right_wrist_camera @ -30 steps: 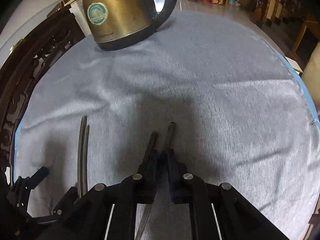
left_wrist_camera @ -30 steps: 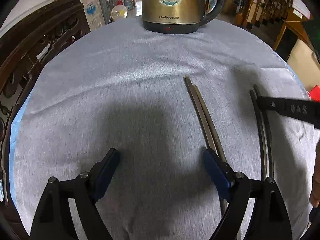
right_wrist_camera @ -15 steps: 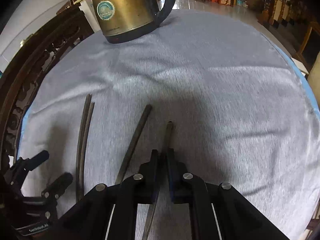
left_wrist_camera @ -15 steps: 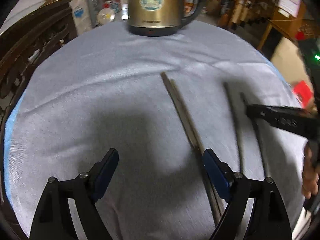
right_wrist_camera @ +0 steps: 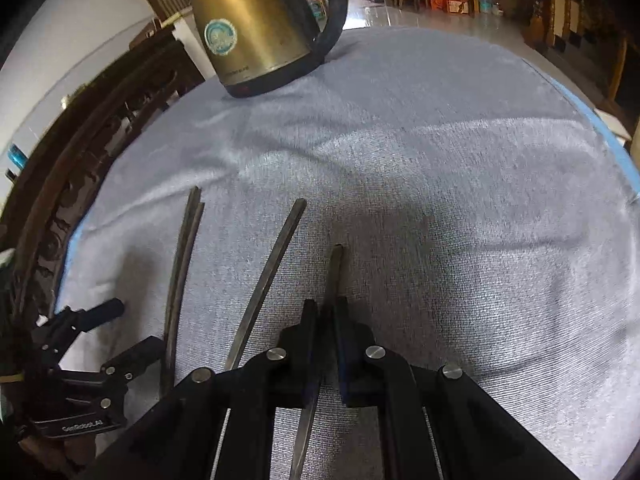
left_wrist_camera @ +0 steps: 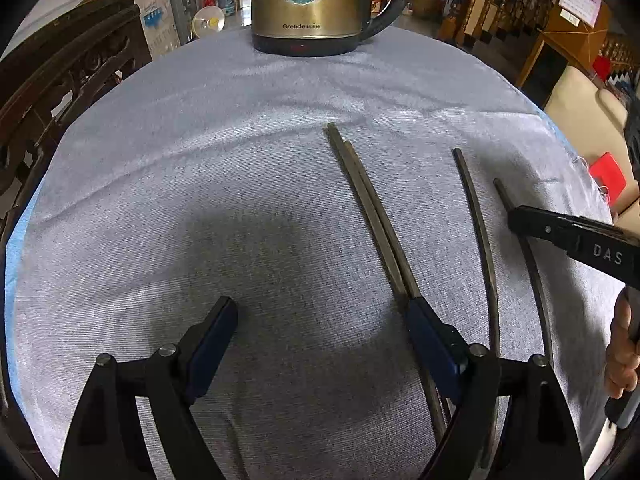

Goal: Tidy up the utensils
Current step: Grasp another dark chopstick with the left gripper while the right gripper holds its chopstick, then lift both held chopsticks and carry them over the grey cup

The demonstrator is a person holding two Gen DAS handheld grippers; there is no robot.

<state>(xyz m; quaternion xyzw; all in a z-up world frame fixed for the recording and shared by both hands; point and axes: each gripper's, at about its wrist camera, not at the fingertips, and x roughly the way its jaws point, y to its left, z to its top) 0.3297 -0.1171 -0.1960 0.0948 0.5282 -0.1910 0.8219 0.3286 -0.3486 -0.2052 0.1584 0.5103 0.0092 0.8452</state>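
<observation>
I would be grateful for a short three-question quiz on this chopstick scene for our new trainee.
1. True or false: the left gripper is shut on a chopstick.
2. What does the right gripper hold? A) the kettle B) a single chopstick C) nothing
3. Fill in: the paired chopsticks lie side by side on the grey ____.

Key: 1 false, its fingers are spread wide; 2 B; 3 cloth.

Dim indoor light; soft shadows pool on the worktop (left_wrist_camera: 168,184); fisheye bends and darkens the edges; both views sharp.
</observation>
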